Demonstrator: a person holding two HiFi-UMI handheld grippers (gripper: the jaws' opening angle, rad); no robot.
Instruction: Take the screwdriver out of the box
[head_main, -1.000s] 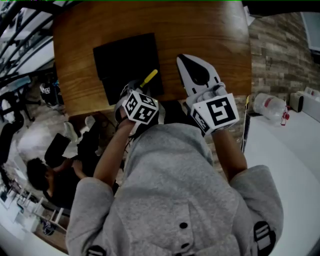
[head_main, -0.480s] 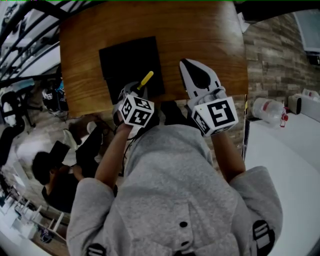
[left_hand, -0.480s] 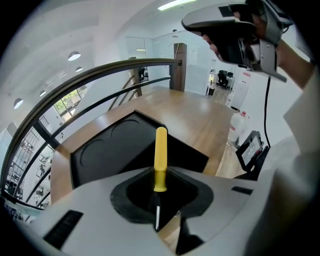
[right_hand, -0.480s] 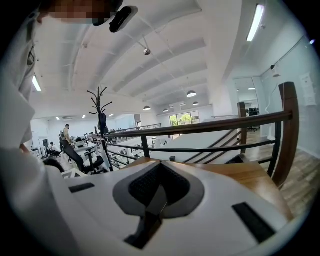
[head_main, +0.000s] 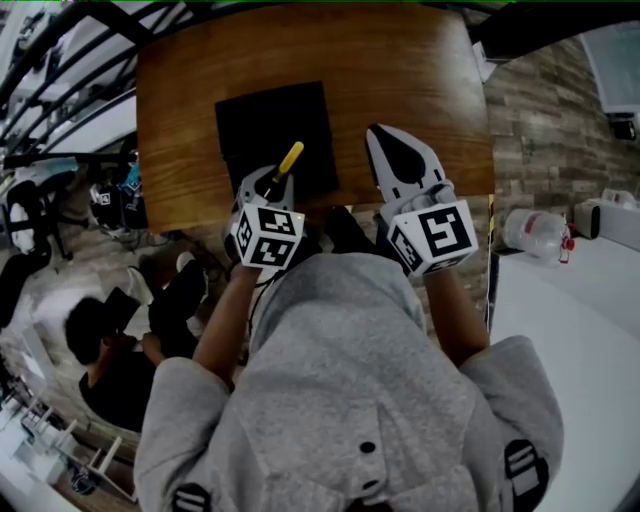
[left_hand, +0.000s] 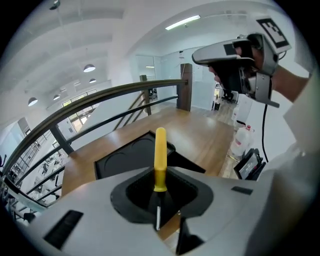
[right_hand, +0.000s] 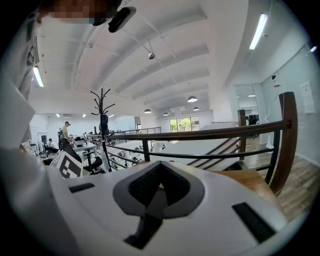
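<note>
The left gripper, clamped on the yellow-handled screwdriver, lifts off the flat black box toward 6 o'clock, and the handle swings from 2 o'clock nearer 1. The white right gripper draws back slightly.

Two hand-held grippers out in front of the chest, the left one gripping and the right one empty.

The left gripper tilts forward and down, its jaws clamped on a screwdriver near the foot of the yellow handle, which sticks out past the tips. The right gripper sits just beside it without touching, closer to level, jaws together with nothing between them. The left forearm and right forearm reach forward, bare below grey sleeves.
</note>
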